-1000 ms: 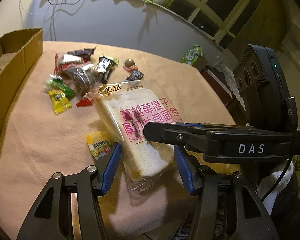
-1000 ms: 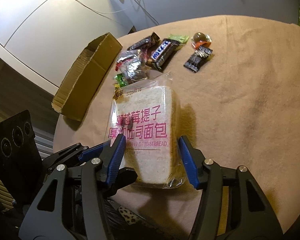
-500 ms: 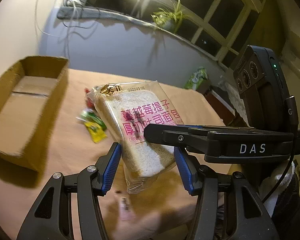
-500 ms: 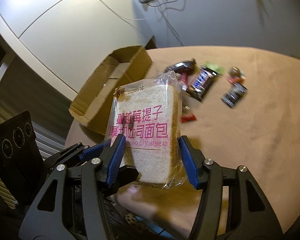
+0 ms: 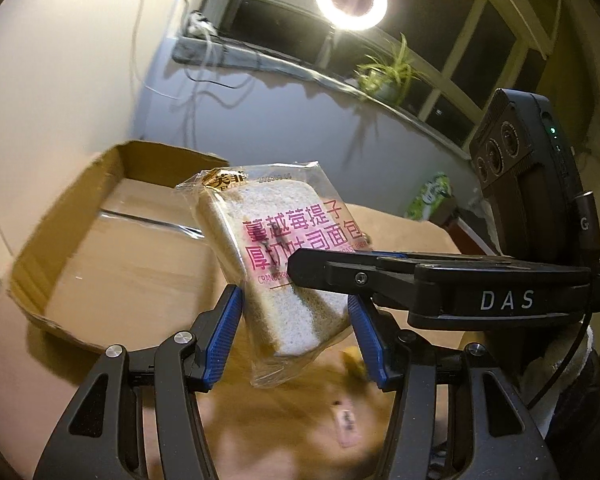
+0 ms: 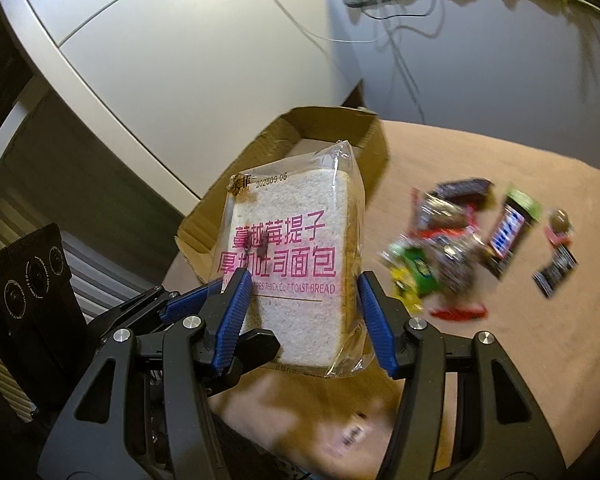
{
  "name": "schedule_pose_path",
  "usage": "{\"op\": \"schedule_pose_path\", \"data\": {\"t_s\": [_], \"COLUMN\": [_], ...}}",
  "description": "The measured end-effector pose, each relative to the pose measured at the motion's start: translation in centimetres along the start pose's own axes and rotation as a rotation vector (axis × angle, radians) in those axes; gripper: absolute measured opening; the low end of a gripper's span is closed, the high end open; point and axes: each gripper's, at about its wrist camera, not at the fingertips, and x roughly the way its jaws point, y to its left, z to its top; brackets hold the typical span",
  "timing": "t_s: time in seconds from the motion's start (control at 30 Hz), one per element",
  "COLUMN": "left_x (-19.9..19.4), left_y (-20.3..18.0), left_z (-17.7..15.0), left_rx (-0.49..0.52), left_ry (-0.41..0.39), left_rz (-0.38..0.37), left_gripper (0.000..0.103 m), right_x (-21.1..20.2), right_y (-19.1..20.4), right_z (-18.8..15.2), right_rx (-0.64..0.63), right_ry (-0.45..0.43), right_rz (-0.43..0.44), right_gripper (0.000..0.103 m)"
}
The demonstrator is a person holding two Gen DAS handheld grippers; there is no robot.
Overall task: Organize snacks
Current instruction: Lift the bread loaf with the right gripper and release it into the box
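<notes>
Each black claw (image 5: 296,338) has blue ribbed pads (image 5: 223,336), silver screws, "DAS" lettering.

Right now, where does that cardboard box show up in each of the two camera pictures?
Left wrist view: the cardboard box fills the left middle, open and tilted, behind the bread packet.
Right wrist view: the box is at centre, above and behind the packet.
Shared landmark: the bread packet with pink lettering, between the blue fingers in both views.
</notes>
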Motion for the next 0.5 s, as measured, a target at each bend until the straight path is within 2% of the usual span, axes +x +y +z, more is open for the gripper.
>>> {"op": "schedule_pose_path", "data": {"t_s": [0.5], "left_x": [-0.5], "left_y": [8.2], "left_z": [2.1], "left_rx": [-0.094], "left_ry": [-0.005], "left_rz": [0.092], "left_gripper": [0.054], "right_x": [9.0], "right_y": [4.1], "right_z": [4.5], "right_rx": [-0.055], "right_ry": [0.086], "right_rz": [0.063], "right_gripper": [0.058]}}
